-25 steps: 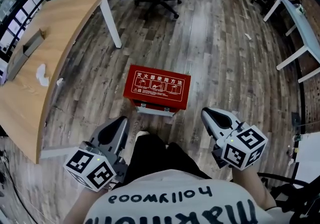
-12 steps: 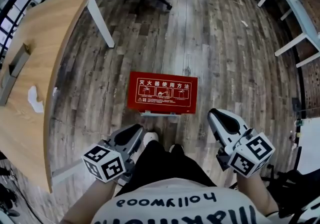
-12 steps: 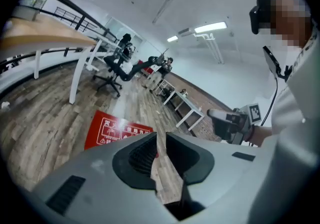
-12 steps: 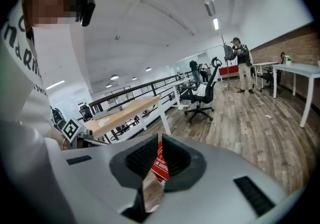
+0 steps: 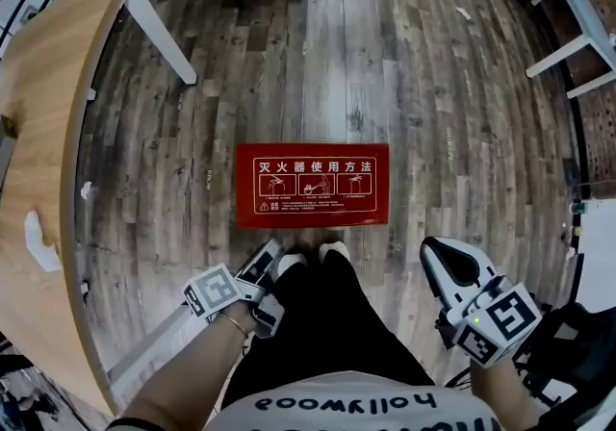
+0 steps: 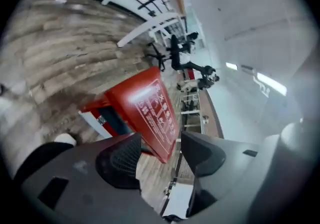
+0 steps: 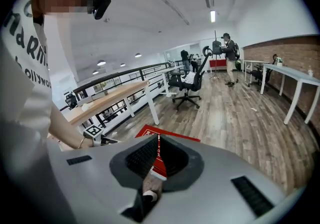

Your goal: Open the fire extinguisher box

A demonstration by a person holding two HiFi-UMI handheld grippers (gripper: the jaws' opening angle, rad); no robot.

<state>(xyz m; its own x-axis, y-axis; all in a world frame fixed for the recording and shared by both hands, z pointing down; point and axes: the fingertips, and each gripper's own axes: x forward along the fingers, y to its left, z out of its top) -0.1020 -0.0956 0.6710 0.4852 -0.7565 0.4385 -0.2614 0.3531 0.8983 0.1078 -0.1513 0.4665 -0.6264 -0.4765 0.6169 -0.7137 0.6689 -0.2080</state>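
1. On the wooden floor (image 5: 433, 83), at the centre of the head view, the red fire extinguisher box (image 5: 313, 185) is found lying flat with its instruction label facing up. A desk (image 5: 38, 112) is noted at 9 o'clock, well apart.
2. The box is judged unopened. Its white-framed front (image 6: 102, 118) is turned toward 6 o'clock, just beside the person's shoes (image 5: 308, 254). The step in hand is judged to be the reach to that near edge. It is recommended that the edge be approached squarely, that it be taken with one jaw on each side of the lip, and that it be swung open in an arc, not tugged. The hinge side cannot be confirmed.
3. The left gripper (image 5: 265, 261) is recorded with its jaws spread. They have just been opening, and nothing is held between them. The box is placed at 1 o'clock of it, near but untouched, and is seen beyond the gap in the left gripper view.
4. The right gripper (image 5: 441, 256) is recorded with its jaws pressed together and empty. The box is placed at 10 o'clock of it, apart.
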